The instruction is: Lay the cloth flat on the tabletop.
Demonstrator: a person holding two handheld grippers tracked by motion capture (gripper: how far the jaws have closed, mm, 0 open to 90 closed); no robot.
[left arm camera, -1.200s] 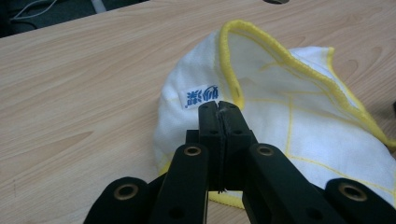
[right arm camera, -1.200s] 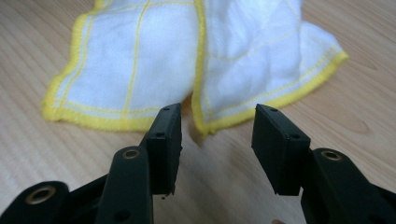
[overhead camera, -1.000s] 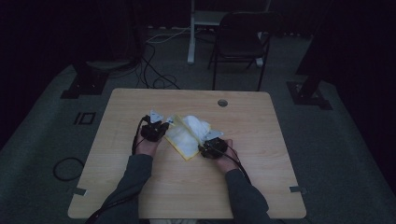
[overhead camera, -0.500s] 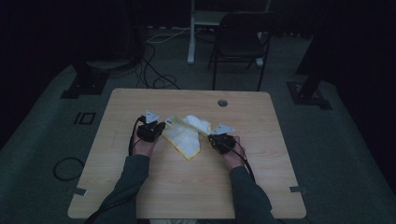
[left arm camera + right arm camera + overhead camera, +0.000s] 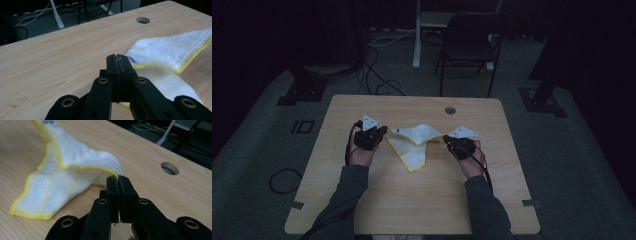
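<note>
- Lifting a white cloth (image 5: 414,145) by two of its corners looks to be the step in hand, most likely to spread or fold it; every place below is given relative to that cloth.
- At the cloth's left corner, the left tool (image 5: 117,60) has its jaws pressed together, pinching the yellow-hemmed edge beside a small blue mark.
- Between the two tools, the cloth's top edge hangs raised above the surface (image 5: 422,205), while its lower part droops to a point that rests on the wood toward the person.
- At the cloth's right corner, the right tool (image 5: 117,181) has just closed its jaws, and the yellow hem is now nipped between them.
- Beyond the cloth, a round hole (image 5: 450,110) sits in the surface.
- Next, I judge, both hands must draw apart evenly to pull the top edge taut; an uneven pull could slip a thinly held corner.
- The cloth is white, thin and limp, stitched with yellow lines and hemmed in yellow, rumpled in the middle.
</note>
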